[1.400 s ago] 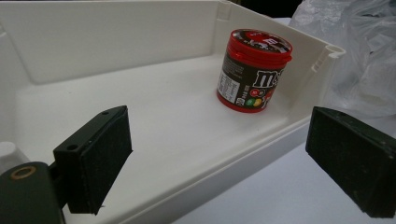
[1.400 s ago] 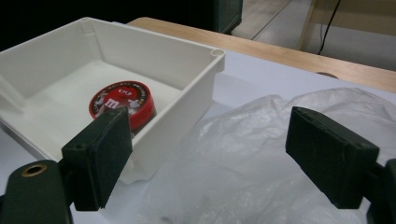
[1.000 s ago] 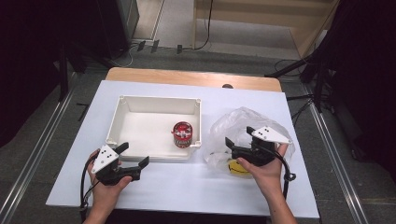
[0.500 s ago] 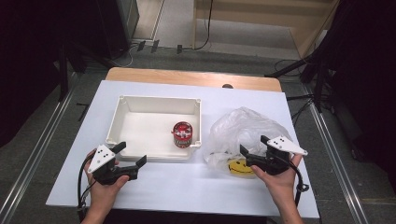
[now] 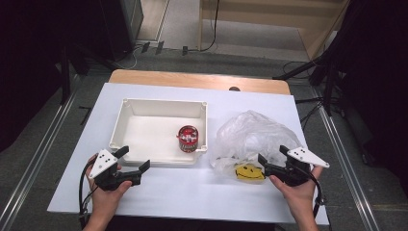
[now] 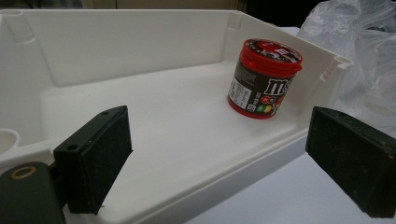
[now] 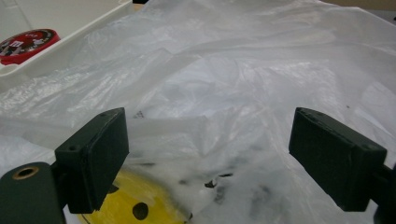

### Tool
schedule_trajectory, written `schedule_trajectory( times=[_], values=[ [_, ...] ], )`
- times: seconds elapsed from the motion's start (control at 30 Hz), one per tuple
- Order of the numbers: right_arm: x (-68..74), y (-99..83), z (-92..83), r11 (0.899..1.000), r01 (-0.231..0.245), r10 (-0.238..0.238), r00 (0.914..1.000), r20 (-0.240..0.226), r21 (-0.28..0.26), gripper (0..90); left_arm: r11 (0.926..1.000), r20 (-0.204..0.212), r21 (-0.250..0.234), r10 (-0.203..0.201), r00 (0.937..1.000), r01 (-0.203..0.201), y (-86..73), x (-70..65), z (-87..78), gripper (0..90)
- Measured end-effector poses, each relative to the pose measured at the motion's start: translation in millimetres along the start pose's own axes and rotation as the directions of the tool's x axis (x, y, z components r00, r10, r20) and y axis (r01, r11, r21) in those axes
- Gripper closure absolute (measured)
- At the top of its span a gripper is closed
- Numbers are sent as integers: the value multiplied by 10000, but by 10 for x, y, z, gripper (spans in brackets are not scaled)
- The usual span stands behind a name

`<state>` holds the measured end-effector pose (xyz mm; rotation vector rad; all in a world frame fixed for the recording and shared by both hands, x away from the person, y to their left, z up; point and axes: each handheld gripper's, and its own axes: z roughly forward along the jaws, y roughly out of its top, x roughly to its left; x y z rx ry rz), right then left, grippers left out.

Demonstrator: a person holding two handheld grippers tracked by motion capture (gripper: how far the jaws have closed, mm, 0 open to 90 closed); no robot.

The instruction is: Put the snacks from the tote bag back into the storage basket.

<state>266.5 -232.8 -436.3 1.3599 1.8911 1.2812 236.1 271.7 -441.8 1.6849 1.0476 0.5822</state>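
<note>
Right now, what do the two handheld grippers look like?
Both are black. The left gripper and right gripper each carry a pale three-cornered plate with small dark dots on top. Their jaws are flat rectangular pads. A black cable trails from each. No sleeves show.

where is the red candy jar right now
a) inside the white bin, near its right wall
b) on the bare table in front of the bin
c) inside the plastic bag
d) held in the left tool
a: the red candy jar stands upright on the floor of the white bin, close to its right wall, apart from the plastic bag and from both open tools.
</note>
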Motion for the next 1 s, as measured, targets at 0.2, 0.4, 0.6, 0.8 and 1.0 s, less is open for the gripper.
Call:
schedule_trajectory(
  times=[0.2, 0.4, 0.6, 0.8, 1.0],
  values=[
    [-86, -74, -92, 10000, -71, 70, 9997, 214, 39, 120, 9998, -1, 58, 199, 9998, -199, 2, -25, 5, 70],
    [-218, -173, -191, 9993, -383, 383, 9979, 513, -8, 119, 9999, -34, 10, 109, 9999, -109, 7, -9, -3, 70],
    [-352, -290, -298, 9986, -523, 518, 9958, 760, 43, 119, 9999, -90, 11, 139, 9999, -139, 10, -6, 3, 70],
    [-487, -354, -385, 9961, -876, 880, 9912, 988, -82, 120, 10000, -118, -26, 86, 9999, -87, 16, 1, -11, 70],
    [-537, -369, -410, 9943, -1055, 1066, 9887, 1056, -156, 120, 10000, -105, -21, 26, 9999, -26, 19, 9, 13, 70]
  ],
)
